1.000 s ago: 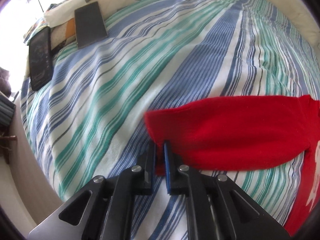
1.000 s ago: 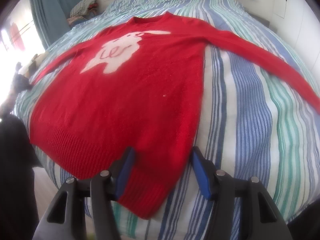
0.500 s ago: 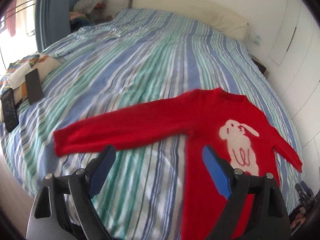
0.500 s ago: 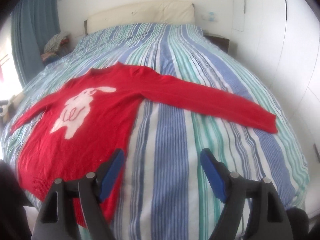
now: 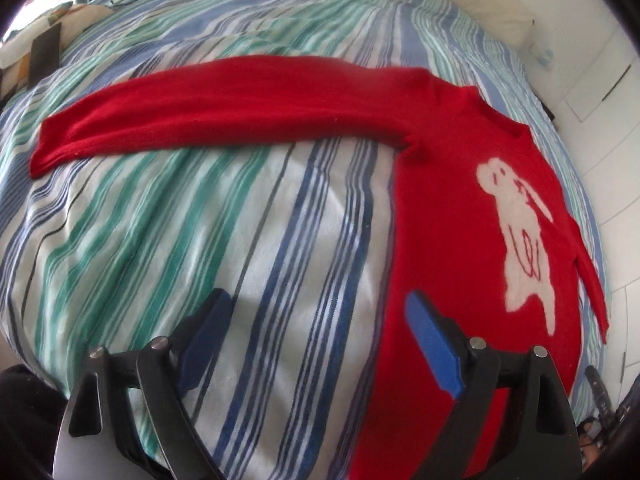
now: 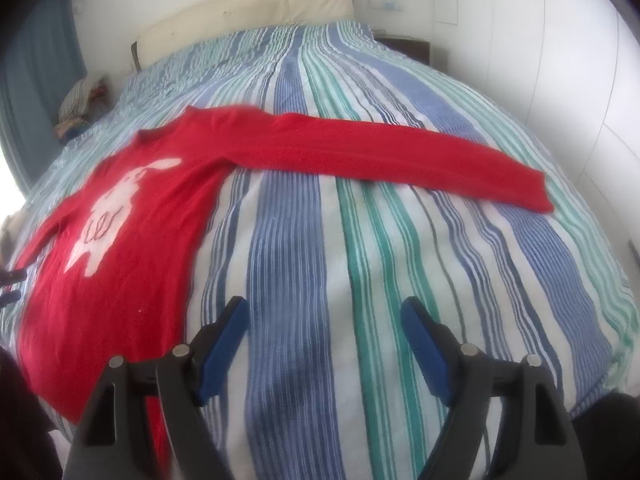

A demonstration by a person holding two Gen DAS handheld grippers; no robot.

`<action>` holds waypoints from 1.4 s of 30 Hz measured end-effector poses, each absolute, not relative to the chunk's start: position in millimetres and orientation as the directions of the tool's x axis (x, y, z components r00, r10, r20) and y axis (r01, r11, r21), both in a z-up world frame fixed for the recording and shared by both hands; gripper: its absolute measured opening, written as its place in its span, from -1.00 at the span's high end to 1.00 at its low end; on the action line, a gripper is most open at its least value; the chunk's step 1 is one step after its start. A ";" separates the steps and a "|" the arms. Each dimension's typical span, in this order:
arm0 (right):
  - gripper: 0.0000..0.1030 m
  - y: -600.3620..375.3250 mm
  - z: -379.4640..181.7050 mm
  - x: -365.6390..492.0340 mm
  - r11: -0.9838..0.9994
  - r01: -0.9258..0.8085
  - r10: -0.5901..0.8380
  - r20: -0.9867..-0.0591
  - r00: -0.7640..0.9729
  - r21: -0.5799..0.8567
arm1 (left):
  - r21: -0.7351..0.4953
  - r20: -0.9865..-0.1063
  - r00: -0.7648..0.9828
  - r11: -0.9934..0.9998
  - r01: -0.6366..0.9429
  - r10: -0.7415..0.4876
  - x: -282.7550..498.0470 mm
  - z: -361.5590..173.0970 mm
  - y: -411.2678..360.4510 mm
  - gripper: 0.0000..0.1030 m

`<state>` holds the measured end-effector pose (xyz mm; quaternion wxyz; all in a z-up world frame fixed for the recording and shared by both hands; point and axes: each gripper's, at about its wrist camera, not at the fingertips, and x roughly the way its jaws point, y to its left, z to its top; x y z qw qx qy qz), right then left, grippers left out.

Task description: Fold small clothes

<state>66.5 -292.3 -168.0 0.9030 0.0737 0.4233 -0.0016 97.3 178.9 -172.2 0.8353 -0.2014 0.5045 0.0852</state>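
Note:
A red sweater (image 5: 448, 216) with a white rabbit on the chest lies flat on the striped bed. In the left wrist view its left sleeve (image 5: 200, 120) stretches out to the left. In the right wrist view the sweater body (image 6: 120, 232) is at the left and the other sleeve (image 6: 400, 156) stretches to the right. My left gripper (image 5: 316, 312) is open and empty above the bedcover beside the sweater's left edge. My right gripper (image 6: 324, 316) is open and empty above bare bedcover, right of the sweater body.
The striped bedcover (image 6: 360, 260) fills both views. A cream headboard (image 6: 248, 4) and white wall cupboards (image 6: 560, 60) stand behind. Dark flat objects (image 5: 46, 52) lie on a patterned cloth at the far left. A pile of clothes (image 6: 80, 100) sits at the bed's left.
My left gripper let go of the sleeve cuff, opened and pulled back. My right gripper moved off the sweater hem to the right. Both now hover over the bedcover.

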 end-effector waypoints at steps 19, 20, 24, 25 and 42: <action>-0.99 -267.8 -210.6 74.8 0.997 0.020 0.046 -0.817 0.575 0.071 | -0.196 -0.895 0.444 0.924 -0.328 -0.032 99.7 -181.6 172.4 -0.86; -0.99 -267.2 -210.6 74.7 0.998 0.019 0.043 -0.817 0.575 0.066 | -0.194 -0.896 0.444 0.925 -0.326 -0.031 99.5 -181.5 172.0 -0.86; -0.99 -266.9 -210.5 75.1 0.998 0.019 0.042 -0.816 0.576 0.065 | -0.194 -0.897 0.442 0.926 -0.325 -0.032 99.1 -180.8 171.2 -0.86; -0.99 -266.8 -210.5 74.9 0.998 0.019 0.041 -0.816 0.577 0.063 | -0.196 -0.896 0.442 0.925 -0.326 -0.034 99.4 -180.9 170.9 -0.86; -0.99 -265.4 -210.7 74.0 0.998 0.020 0.035 -0.816 0.577 0.058 | -0.270 -0.848 0.527 0.900 -0.342 -0.054 84.0 -157.0 178.8 -0.86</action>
